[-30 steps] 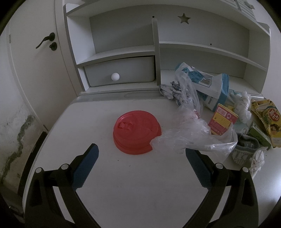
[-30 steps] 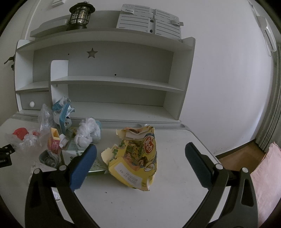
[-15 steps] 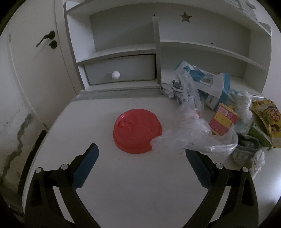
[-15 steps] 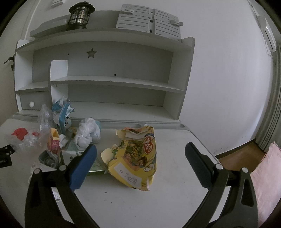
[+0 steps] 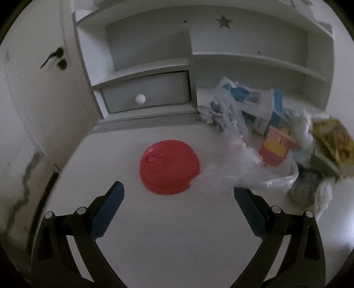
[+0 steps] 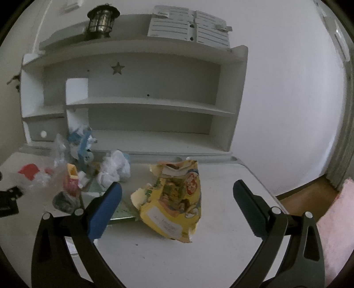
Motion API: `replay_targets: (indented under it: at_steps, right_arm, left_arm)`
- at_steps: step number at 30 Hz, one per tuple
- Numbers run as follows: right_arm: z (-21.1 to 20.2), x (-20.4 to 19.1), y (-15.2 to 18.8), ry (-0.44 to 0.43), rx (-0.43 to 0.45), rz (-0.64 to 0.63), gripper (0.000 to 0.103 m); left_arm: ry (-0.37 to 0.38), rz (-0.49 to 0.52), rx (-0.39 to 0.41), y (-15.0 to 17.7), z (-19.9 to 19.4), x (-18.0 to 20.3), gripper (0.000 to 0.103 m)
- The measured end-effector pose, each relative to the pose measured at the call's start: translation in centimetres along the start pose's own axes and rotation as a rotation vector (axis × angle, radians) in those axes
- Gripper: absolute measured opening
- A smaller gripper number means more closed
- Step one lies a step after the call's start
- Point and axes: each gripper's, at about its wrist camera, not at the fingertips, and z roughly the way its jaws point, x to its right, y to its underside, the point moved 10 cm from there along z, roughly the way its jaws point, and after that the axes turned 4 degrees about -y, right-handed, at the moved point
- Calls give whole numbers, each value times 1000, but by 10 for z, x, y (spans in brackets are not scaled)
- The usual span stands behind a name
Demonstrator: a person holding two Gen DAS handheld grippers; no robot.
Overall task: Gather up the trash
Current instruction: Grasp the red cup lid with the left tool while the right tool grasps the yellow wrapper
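The left gripper (image 5: pixel 177 195) hovers over the white counter (image 5: pixel 177 232) with its jaws spread wide and nothing between them. Just ahead of it lies a red plastic lid (image 5: pixel 170 166), flat on the counter, its right edge touching a crumpled clear plastic bag (image 5: pixel 243 170). Past the bag the trash piles up — a red and yellow carton (image 5: pixel 275 149) standing among the plastic, a blue and white package (image 5: pixel 254 106) leaning at the foot of the shelf unit (image 5: pixel 254 62), and a grey crumpled wad (image 5: pixel 304 188) near the right edge. The pile is blurred here.

The right gripper (image 6: pixel 177 195) also has its jaws wide apart and empty. Between them, a little further on, a torn yellow snack bag (image 6: pixel 174 201) lies on the counter, its ragged mouth turned away toward the shelves. To its left sit a white crumpled bag (image 6: pixel 114 169) and a flat green packet (image 6: pixel 122 210) partly tucked under the yellow one. A black lantern (image 6: pixel 101 18) stands on top of the shelf unit.
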Motion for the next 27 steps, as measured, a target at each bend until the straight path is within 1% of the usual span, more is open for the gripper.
replay_targets:
  at_steps: [1, 2, 4, 6, 8, 9, 10, 13, 14, 15, 17, 19, 20, 22, 24, 25, 26, 27]
  right_arm:
    - [0, 5, 0, -8, -28, 8, 97]
    - [-1, 11, -3, -34, -47, 25, 97]
    - [3, 23, -8, -76, -95, 60, 97]
    - [13, 32, -6, -114, -170, 113, 97]
    - [23, 37, -1, -150, -220, 165, 97]
    - [28, 39, 0, -147, -244, 160, 97]
    - [36, 39, 3, -162, -274, 181, 97]
    - [59, 35, 18, -211, -393, 210, 97]
    - [66, 32, 23, -229, -419, 219, 97]
    - [72, 29, 25, -237, -438, 220, 97]
    - [82, 24, 31, -252, -475, 226, 97]
    - [88, 23, 35, -244, -492, 220, 96]
    - [90, 22, 36, -242, -497, 220, 94]
    - [96, 22, 40, -231, -509, 211, 91]
    - [102, 21, 45, -229, -526, 212, 84]
    - [104, 19, 47, -233, -529, 214, 82]
    - [106, 16, 50, -241, -538, 213, 75]
    - [108, 13, 52, -259, -544, 213, 63]
  left_arm:
    - [9, 19, -4, 0, -5, -6, 97]
    - [23, 30, -9, 0, -8, -12, 97]
    - [46, 34, -18, -3, -10, -26, 97]
    - [46, 27, -32, -6, -10, -41, 97]
    - [49, 34, -53, -8, -8, -49, 97]
    - [61, 32, -56, -8, -7, -49, 97]
    - [78, 22, -49, -8, -5, -48, 97]
    - [136, 5, -94, -3, 13, -42, 97]
    - [137, 5, -97, -2, 17, -41, 97]
    - [135, 4, -103, -4, 23, -40, 97]
    - [163, -19, -118, -9, 36, -39, 97]
    - [220, -30, -160, -10, 49, -33, 96]
    - [236, -22, -174, -11, 56, -29, 97]
    - [224, -7, -177, -13, 64, -26, 97]
    - [227, 6, -189, -14, 71, -19, 96]
    - [214, 17, -193, -14, 76, -17, 96]
    - [190, 34, -205, -11, 81, -15, 96]
    - [174, 45, -217, -9, 89, -18, 96]
